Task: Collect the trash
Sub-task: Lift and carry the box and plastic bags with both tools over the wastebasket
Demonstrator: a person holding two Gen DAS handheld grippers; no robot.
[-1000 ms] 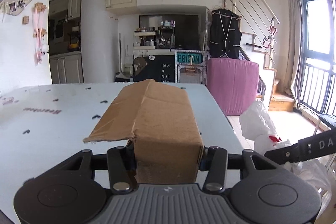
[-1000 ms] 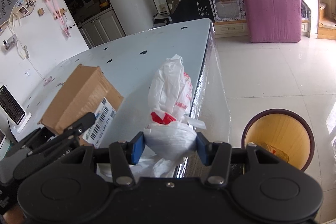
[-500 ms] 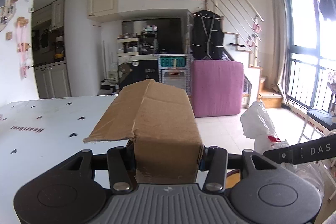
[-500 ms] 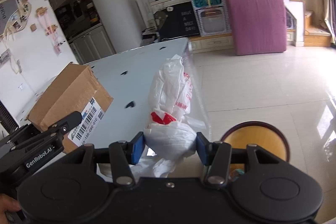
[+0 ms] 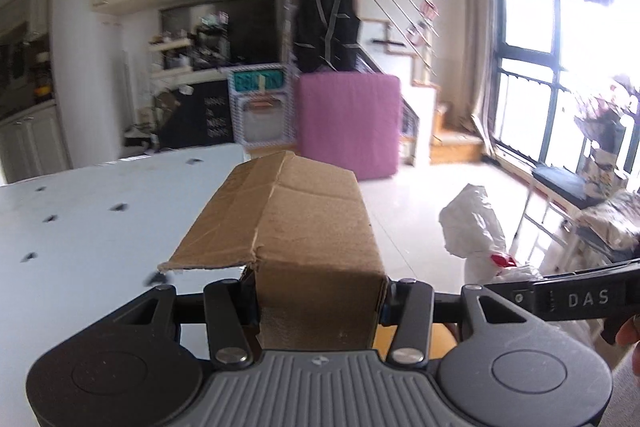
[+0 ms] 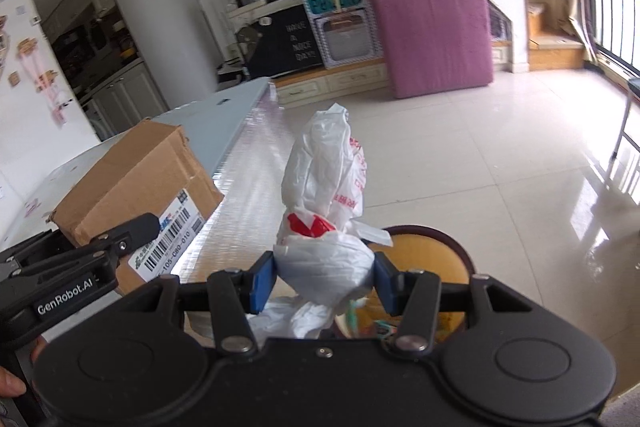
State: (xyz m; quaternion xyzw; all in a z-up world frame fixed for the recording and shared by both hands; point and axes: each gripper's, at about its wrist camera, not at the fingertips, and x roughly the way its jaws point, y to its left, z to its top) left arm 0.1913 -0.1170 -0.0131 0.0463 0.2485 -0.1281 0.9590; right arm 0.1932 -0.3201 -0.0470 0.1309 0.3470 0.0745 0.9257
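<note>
My left gripper (image 5: 318, 301) is shut on a brown cardboard box (image 5: 296, 227), held above the right edge of the white table (image 5: 88, 219). From the right wrist view the same box (image 6: 136, 183) shows a barcode label, with the left gripper (image 6: 132, 239) clamped on it. The right gripper (image 6: 324, 281) is shut on a knotted white plastic bag (image 6: 324, 195) with red print. Directly below and ahead of that bag stands a round bin (image 6: 432, 259) with a dark rim and yellow inside. In the left wrist view the bag (image 5: 476, 231) hangs at the right.
A pink upright cushion (image 6: 432, 35) leans by the stairs across a glossy tiled floor (image 6: 480, 155). A low cabinet with a chalkboard sign (image 6: 296, 43) stands at the back. A bench with clutter (image 5: 592, 195) sits by the window on the right.
Both grippers have swung rightwards off the table with their loads. The bin now lies right under the bag, and the box hangs over the table's edge.
</note>
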